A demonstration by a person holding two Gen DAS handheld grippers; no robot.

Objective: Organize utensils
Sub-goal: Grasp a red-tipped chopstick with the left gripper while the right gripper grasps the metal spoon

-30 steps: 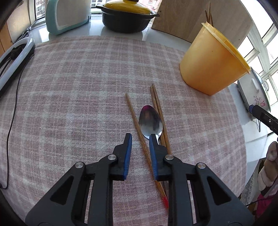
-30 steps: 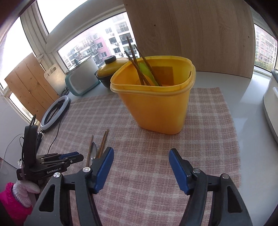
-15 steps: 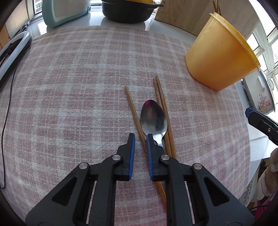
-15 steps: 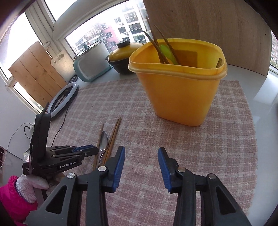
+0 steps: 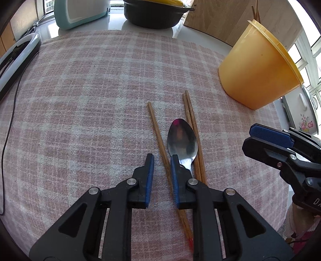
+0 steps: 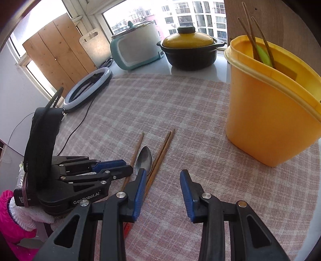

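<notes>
**Room and surroundings: window-side counter in daylight**

Daylight enters through windows (image 6: 192, 18) behind the counter; apartment blocks (image 6: 202, 14) stand outside. More window frames (image 5: 305, 52) show at the far right. A pink-and-white checked cloth (image 5: 90, 96) covers the work surface, with glossy white countertop (image 6: 200, 70) beyond its far edge. A wooden panel (image 6: 280, 20) stands upright at the back right. Pale wooden boards (image 6: 58, 50) and a white cutting board (image 6: 94, 46) lean against the left window. The left wall (image 6: 18, 96) is plain and pale.
</notes>
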